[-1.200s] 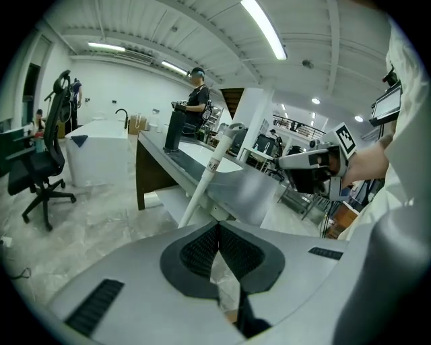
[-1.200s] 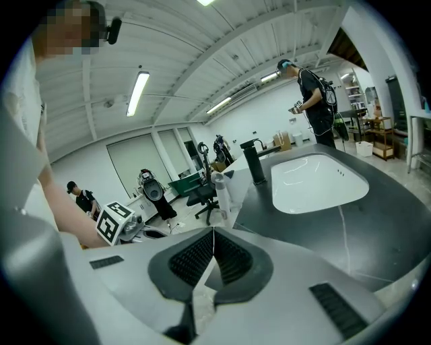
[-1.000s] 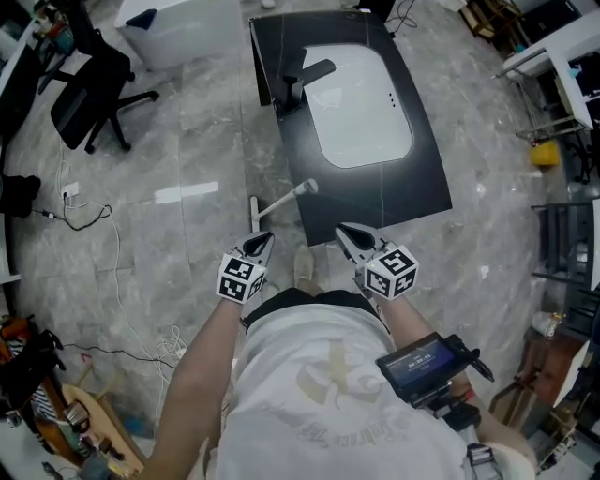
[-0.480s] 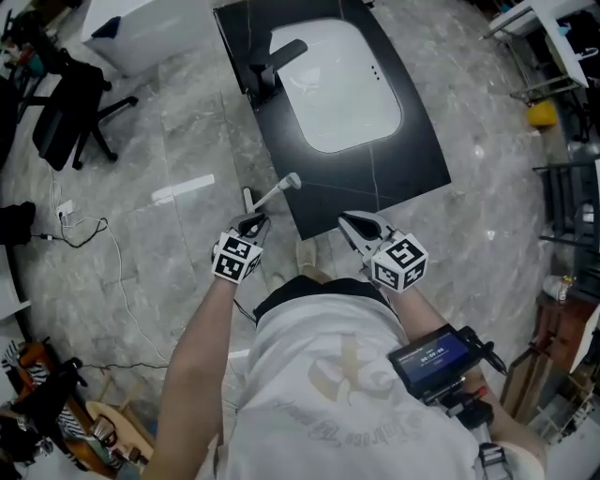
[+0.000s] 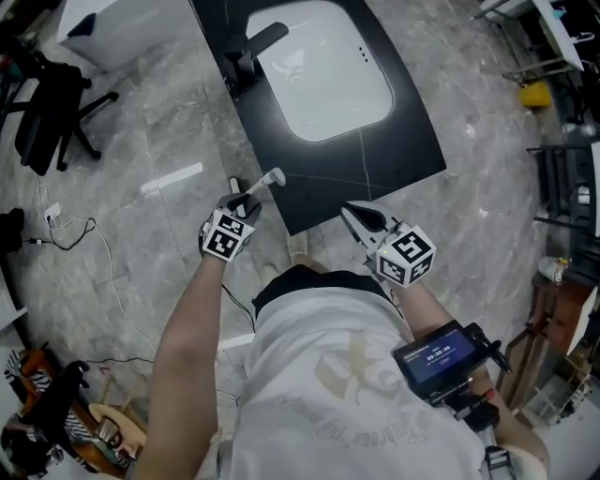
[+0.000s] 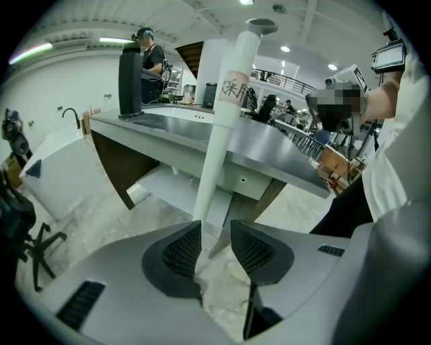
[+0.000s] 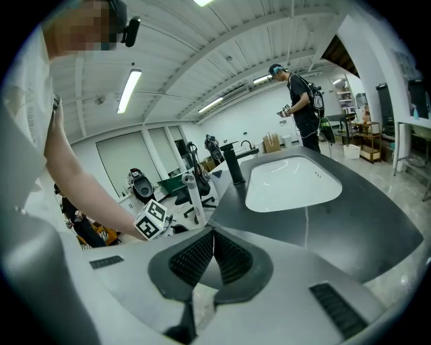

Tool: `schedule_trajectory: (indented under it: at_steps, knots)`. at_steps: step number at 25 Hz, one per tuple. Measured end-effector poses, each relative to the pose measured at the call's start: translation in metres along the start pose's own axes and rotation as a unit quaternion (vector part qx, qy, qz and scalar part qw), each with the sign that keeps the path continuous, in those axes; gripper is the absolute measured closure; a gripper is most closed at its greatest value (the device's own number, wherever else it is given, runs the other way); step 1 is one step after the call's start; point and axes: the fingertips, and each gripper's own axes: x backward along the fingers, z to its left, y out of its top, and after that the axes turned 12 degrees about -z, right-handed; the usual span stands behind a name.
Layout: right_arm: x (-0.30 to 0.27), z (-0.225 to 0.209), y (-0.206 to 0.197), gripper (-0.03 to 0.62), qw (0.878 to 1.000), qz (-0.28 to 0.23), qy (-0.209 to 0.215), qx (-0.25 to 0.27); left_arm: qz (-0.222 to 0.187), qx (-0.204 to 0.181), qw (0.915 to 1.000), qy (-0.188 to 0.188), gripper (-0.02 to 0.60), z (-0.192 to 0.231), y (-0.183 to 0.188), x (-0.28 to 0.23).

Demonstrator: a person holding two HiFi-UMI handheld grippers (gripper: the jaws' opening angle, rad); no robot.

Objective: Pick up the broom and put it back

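The broom's white handle (image 5: 267, 178) stands tilted beside the dark sink counter (image 5: 412, 150). In the left gripper view the white handle (image 6: 225, 114) rises up from between my jaws, close against the left pad (image 6: 182, 253). My left gripper (image 5: 241, 204) (image 6: 216, 224) is opening, with the handle's lower part in the gap. My right gripper (image 5: 359, 219) (image 7: 213, 233) hangs over the counter's near edge, shut and holding nothing. From the right gripper view the handle (image 7: 195, 195) shows to the left, beside the left gripper's marker cube (image 7: 151, 219).
The counter holds a white basin (image 5: 323, 66) and a black tap (image 5: 248, 52). An office chair (image 5: 47, 103), a white tub (image 5: 103, 28) and floor cables (image 5: 70, 234) lie to the left. Racks line the right edge (image 5: 562, 187). A person (image 7: 301, 101) stands beyond the sink.
My left gripper has moved forward and down to the broom handle, which now sits between its jaws. The right gripper has drifted slightly. The view has shifted toward the sink.
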Motion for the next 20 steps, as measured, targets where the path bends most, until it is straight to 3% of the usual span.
schedule_trajectory:
  at_steps: [9,20]
  knots:
    - [-0.007,-0.002,-0.002,0.576,1.0,0.006,0.006,0.002,0.034,-0.063,0.9973,-0.015,0.425,0.015,-0.011,-0.023]
    - [0.006,-0.014,-0.012,0.576,1.0,0.022,-0.013,0.009,0.083,-0.167,0.9802,-0.066,0.426,0.02,-0.027,-0.051]
